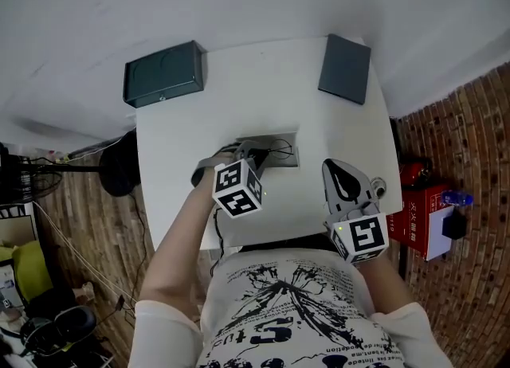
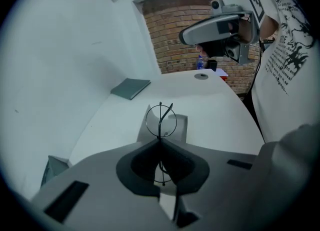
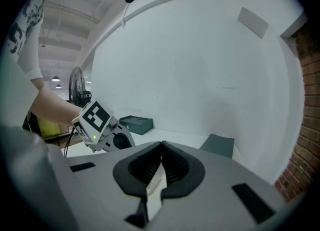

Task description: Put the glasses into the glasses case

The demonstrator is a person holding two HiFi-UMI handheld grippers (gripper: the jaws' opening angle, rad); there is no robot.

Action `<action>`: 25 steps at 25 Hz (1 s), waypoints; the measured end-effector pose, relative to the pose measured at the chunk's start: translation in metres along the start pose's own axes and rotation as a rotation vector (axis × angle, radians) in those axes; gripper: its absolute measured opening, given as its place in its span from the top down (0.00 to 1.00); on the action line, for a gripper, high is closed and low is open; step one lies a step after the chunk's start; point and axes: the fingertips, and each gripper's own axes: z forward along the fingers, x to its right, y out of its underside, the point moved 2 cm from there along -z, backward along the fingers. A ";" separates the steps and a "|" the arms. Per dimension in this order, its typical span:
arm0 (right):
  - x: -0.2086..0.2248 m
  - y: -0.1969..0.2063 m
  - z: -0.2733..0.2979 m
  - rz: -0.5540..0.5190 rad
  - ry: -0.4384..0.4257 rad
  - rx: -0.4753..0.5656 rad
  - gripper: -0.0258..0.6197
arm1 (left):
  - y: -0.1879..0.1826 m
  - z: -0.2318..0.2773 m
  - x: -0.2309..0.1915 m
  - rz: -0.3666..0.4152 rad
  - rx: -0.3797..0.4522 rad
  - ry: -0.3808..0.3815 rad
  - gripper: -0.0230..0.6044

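Observation:
Thin black wire-framed glasses [image 2: 161,121] hang from my left gripper [image 2: 161,144], which is shut on their frame; one round lens shows past the jaw tips. Right under them a shallow grey glasses case [image 2: 181,126] lies on the white table [image 2: 215,105]. In the head view my left gripper [image 1: 253,156] points down over the case [image 1: 280,140] at the table's middle. My right gripper [image 1: 335,166] hovers to the right of the case, near the table's right edge. Its jaws [image 3: 161,147] are shut with nothing between them.
A dark green box [image 1: 163,74] stands at the table's back left corner. A flat dark slab [image 1: 345,68] lies at the back right. A small round disc [image 2: 201,76] sits near the right edge. A red box [image 1: 422,219] and a brick wall [image 1: 470,159] are to the table's right.

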 end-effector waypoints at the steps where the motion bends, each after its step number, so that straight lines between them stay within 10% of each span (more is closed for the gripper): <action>1: 0.002 0.001 0.001 0.008 0.008 -0.003 0.94 | 0.001 0.004 0.000 0.008 -0.014 0.016 0.94; 25: 0.030 0.025 0.001 0.094 0.094 -0.082 0.94 | 0.011 0.049 0.021 0.054 -0.161 0.219 0.94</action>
